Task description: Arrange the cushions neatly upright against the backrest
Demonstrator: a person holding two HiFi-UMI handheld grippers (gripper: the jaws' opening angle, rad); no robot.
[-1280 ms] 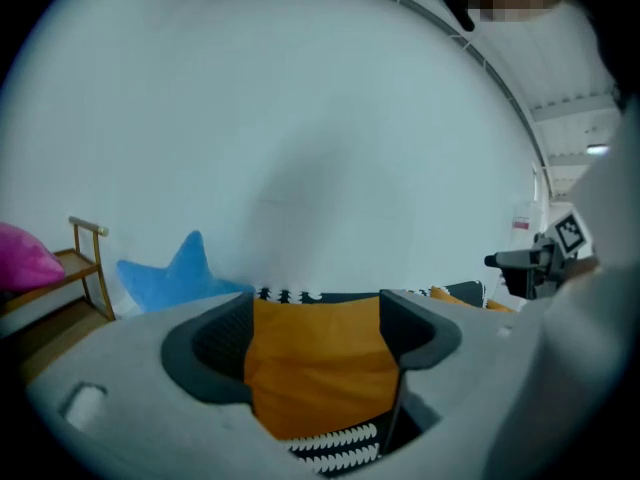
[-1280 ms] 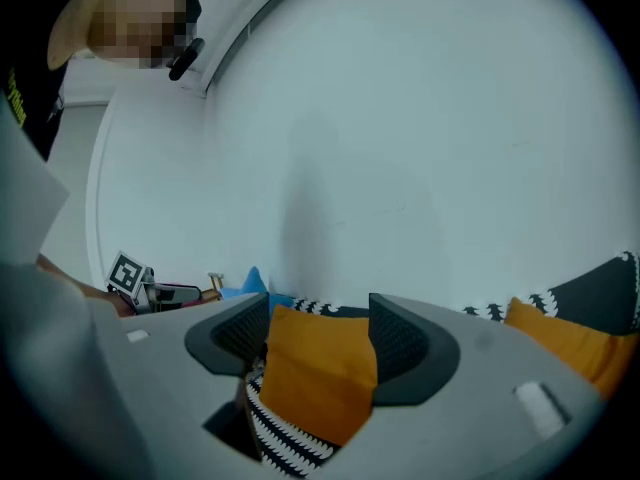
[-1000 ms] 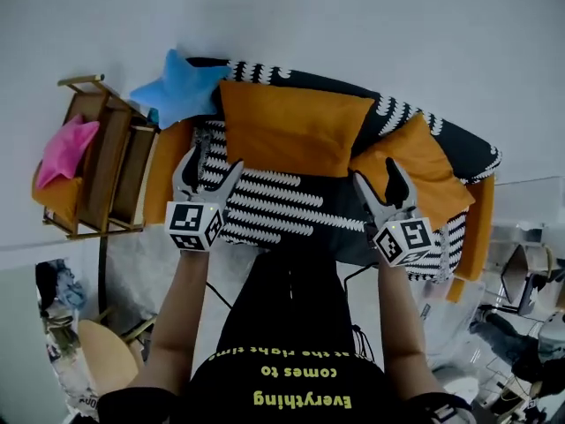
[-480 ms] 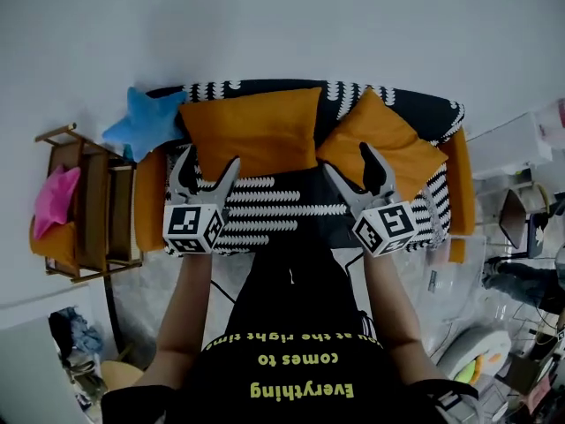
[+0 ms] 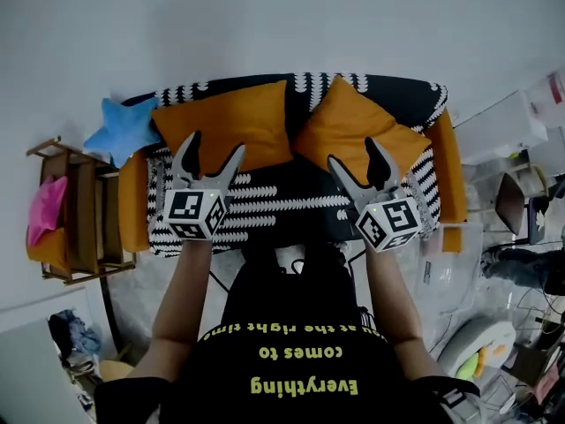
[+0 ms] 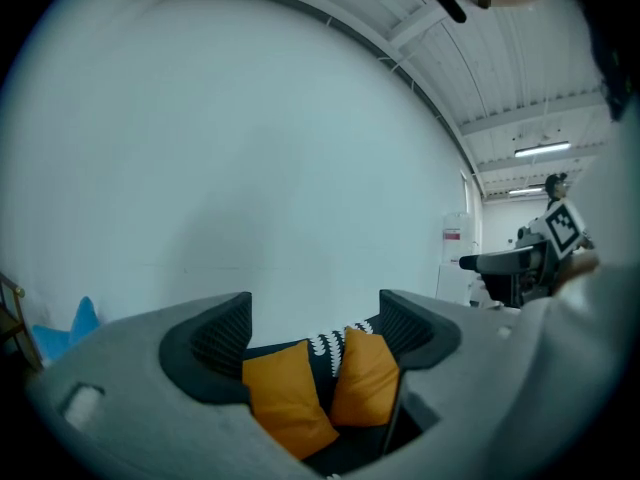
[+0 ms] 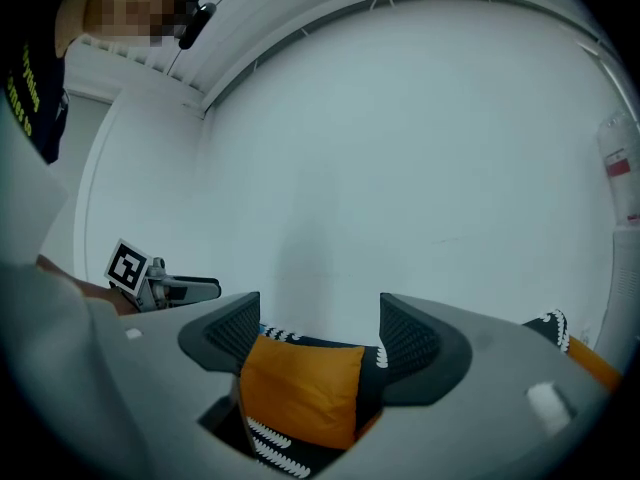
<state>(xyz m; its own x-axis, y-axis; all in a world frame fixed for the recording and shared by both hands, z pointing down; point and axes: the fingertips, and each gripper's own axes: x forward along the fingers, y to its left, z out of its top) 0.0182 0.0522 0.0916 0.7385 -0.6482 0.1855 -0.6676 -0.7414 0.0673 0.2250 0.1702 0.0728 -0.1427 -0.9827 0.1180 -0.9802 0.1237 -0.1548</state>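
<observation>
Two orange cushions lean against the backrest of a black-and-white patterned sofa [image 5: 265,215]. The left cushion [image 5: 225,131] lies broadside; the right cushion [image 5: 357,131] stands on a corner. A blue star cushion [image 5: 110,131] rests on the sofa's left armrest. My left gripper [image 5: 216,146] hovers open in front of the left cushion, touching nothing. My right gripper [image 5: 356,155], its jaws just opened wider, hangs open and empty before the right cushion. In the left gripper view both cushions [image 6: 285,393] [image 6: 367,373] show far off between the jaws. The right gripper view frames one cushion [image 7: 300,388].
A wooden chair [image 5: 84,223] stands left of the sofa with a pink star cushion [image 5: 48,210] on it. A white wall rises behind the sofa. A white cabinet [image 5: 499,122] and floor clutter [image 5: 494,343] sit to the right.
Both grippers have drawn back and risen away from the cushions. The right gripper, earlier at the right cushion's lower edge, now stands apart from it. The head view has swung to centre the sofa.
</observation>
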